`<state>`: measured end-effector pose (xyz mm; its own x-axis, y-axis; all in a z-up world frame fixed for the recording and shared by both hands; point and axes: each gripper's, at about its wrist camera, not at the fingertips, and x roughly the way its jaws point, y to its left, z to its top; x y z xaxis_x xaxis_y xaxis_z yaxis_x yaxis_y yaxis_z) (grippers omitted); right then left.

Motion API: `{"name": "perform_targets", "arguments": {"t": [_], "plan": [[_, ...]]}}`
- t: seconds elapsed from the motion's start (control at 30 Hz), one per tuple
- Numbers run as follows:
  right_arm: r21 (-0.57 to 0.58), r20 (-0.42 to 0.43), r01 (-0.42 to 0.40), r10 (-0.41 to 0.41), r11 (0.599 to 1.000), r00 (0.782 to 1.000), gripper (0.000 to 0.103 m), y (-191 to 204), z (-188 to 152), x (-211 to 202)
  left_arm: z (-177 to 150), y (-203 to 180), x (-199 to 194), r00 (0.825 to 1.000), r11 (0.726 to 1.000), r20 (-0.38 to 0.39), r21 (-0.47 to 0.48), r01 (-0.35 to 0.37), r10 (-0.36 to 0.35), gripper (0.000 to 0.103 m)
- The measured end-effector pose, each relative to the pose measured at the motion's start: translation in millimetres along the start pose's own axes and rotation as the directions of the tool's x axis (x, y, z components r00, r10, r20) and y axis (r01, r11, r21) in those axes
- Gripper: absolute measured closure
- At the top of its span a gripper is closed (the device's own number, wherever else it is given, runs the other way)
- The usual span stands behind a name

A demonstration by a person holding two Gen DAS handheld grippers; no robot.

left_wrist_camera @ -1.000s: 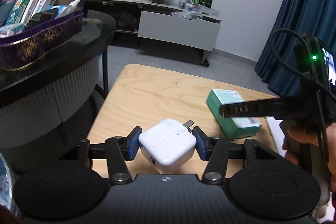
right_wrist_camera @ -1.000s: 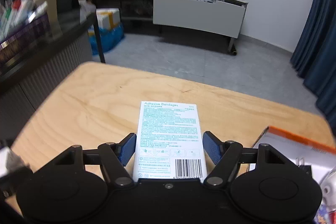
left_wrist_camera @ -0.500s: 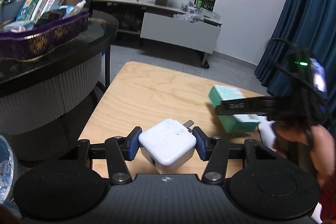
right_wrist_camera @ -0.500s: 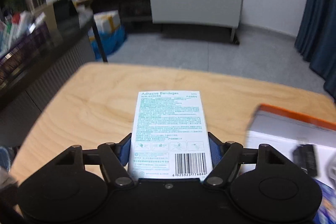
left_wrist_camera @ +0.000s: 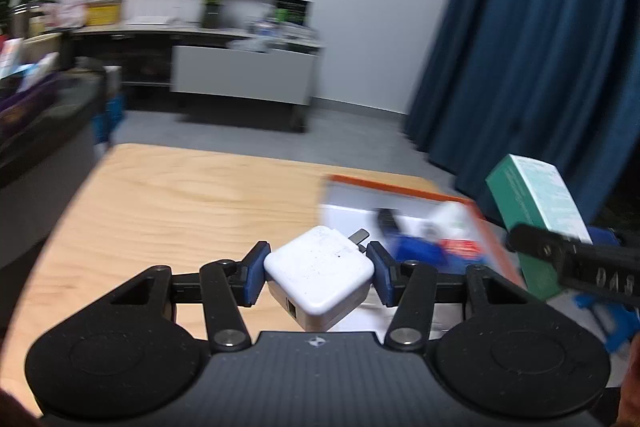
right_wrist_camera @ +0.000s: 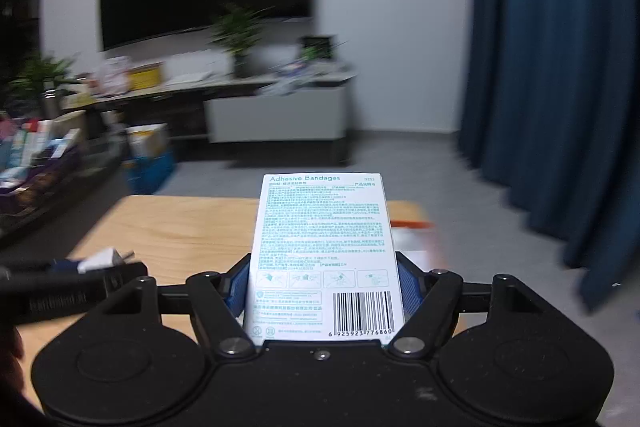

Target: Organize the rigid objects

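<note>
The white charger [left_wrist_camera: 320,269] sits clamped between the blue pads of the left gripper [left_wrist_camera: 318,273], held above the near edge of the wooden table [left_wrist_camera: 180,203]. To its right, the bandage box [right_wrist_camera: 324,255] is clamped in the right gripper [right_wrist_camera: 322,287], lifted over the table's right side. Beyond the charger, an orange-rimmed tray [left_wrist_camera: 400,195] of blurred items lies on the table's far right.

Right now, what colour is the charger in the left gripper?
White, slightly speckled; the charger shows best in the left wrist view.
</note>
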<state>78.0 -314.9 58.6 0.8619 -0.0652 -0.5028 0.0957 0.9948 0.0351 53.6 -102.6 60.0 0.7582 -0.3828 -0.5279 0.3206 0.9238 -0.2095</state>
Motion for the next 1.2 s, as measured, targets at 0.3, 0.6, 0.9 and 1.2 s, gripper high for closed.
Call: {"name": "perform_targets", "arguments": {"t": [0.3,0.6,0.9,1.2], "plan": [[0.097,-0.008,0.056,-0.056,0.994,0.998,0.019,-47,-49,-39,-26,-60,1,0.999,0.997,0.0,0.073,0.034,-0.035,0.05],[0.111,-0.03,0.028,-0.024,0.993,0.999,0.019,-40,-69,-38,-44,-61,-7,0.999,0.995,-0.024,0.091,-0.041,0.043,0.05],[0.09,-0.021,0.025,-0.023,0.996,1.0,0.019,-36,-68,-43,-48,-71,-17,0.999,0.993,-0.007,0.109,-0.048,0.05,0.05],[0.074,-0.026,0.032,-0.03,0.997,0.999,0.019,-35,-71,-45,-49,-71,-18,0.999,0.994,-0.004,0.105,-0.043,0.044,0.05]]}}
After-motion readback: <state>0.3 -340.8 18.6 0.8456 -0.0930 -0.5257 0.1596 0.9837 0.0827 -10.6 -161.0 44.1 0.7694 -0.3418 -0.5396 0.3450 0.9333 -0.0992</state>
